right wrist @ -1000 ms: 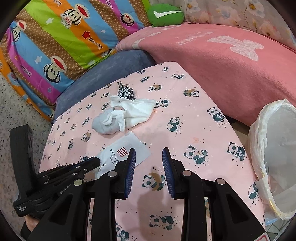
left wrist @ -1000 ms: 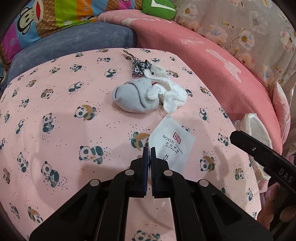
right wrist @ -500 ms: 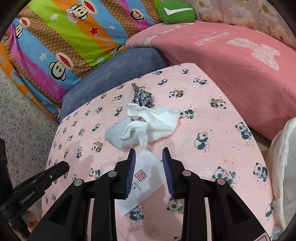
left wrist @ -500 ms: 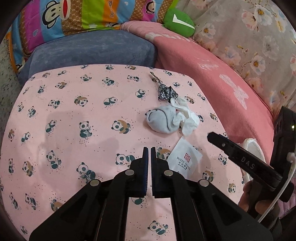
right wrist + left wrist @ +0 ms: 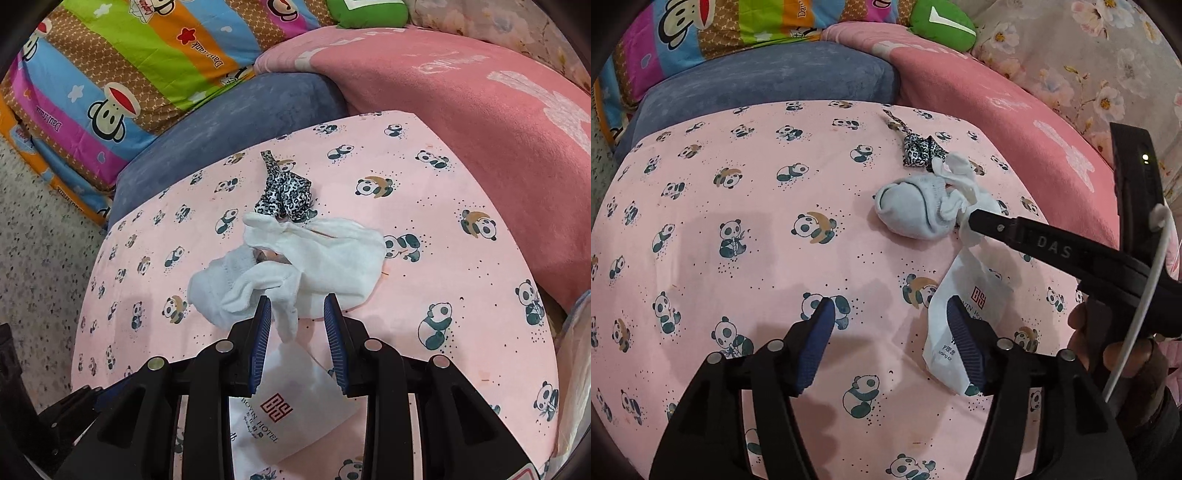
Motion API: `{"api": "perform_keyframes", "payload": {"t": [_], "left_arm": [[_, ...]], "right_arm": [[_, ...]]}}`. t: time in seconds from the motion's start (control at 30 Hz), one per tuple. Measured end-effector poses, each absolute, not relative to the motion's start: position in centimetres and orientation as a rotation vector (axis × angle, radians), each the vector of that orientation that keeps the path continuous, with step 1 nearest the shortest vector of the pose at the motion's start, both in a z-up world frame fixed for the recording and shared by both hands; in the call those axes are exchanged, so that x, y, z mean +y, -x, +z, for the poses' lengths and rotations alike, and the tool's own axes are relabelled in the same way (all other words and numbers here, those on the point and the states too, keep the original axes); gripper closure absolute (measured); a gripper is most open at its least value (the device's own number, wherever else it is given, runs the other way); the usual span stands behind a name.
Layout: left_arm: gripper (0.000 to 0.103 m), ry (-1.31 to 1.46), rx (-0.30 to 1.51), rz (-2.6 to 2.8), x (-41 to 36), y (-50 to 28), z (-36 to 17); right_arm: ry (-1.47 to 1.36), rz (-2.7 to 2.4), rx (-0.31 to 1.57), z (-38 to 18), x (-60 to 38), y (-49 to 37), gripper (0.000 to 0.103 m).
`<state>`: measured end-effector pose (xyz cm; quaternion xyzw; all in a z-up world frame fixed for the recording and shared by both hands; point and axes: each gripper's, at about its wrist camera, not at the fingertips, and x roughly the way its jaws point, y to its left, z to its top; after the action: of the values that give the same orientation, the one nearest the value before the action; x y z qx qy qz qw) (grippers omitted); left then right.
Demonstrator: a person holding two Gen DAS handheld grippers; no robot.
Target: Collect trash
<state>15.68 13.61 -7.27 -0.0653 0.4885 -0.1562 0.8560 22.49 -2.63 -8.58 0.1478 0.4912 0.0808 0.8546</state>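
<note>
The flat white paper hotel packet [image 5: 964,325] lies on the pink panda cloth [image 5: 738,221], just near the white and grey sock bundle [image 5: 295,266], its long side pointing at it. The left gripper [image 5: 890,332] is opening, with nothing pinched; one finger covers the packet's edge. The right gripper [image 5: 297,325] is partly spread above the packet, by the bundle, holding nothing.

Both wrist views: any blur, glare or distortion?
Left wrist: strong fisheye bowing of the panda sheet, dark vignette corners, soft shadows under the fingers, hotel packet sharp. Right wrist: same barrel warp, white cloth slightly overexposed, no motion blur.
</note>
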Motion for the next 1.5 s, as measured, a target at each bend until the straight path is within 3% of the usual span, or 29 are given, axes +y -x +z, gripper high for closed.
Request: {"api": "perform_keyframes", "payload": {"t": [0.07,0.1,0.33,0.47,0.67,0.73,0.97,1.07,1.5], "left_arm": [[0.039,0.112,1.024,-0.333,13.2,-15.9,-7.4],[0.037,0.103,1.031,-0.341,12.9,-16.0,-7.6],[0.03,0.064,1.045,-0.397,10.4,-16.2,-8.3],[0.018,0.002,1.051,-0.419,8.0,-16.1,-9.1],[0.019,-0.079,1.055,-0.397,5.9,-15.6,-10.1],[0.023,-0.119,1.043,-0.376,5.3,-15.2,-10.2],[0.056,-0.158,1.037,-0.377,4.0,-13.8,-9.9],[0.063,-0.136,1.057,-0.379,3.5,-13.3,-9.7],[0.065,-0.141,0.992,-0.417,-1.3,-9.9,-4.8]], "right_arm": [[-0.338,0.183,1.045,-9.2,-2.8,-22.6,0.082],[-0.348,0.191,1.053,-9.5,-3.0,-22.7,0.098],[-0.338,0.152,0.993,-7.6,-5.0,-19.9,0.1],[-0.364,0.113,0.967,-6.3,-6.6,-17.3,0.1],[-0.393,0.067,0.936,-5.0,-9.0,-14.5,0.1],[-0.39,0.058,0.928,-4.6,-9.6,-13.8,0.1],[-0.432,0.05,0.921,-4.5,-11.2,-11.8,0.1],[-0.434,0.051,0.913,-4.2,-11.4,-11.1,0.099],[-0.459,0.017,0.815,-0.5,-14.8,-5.7,0.099]]}}
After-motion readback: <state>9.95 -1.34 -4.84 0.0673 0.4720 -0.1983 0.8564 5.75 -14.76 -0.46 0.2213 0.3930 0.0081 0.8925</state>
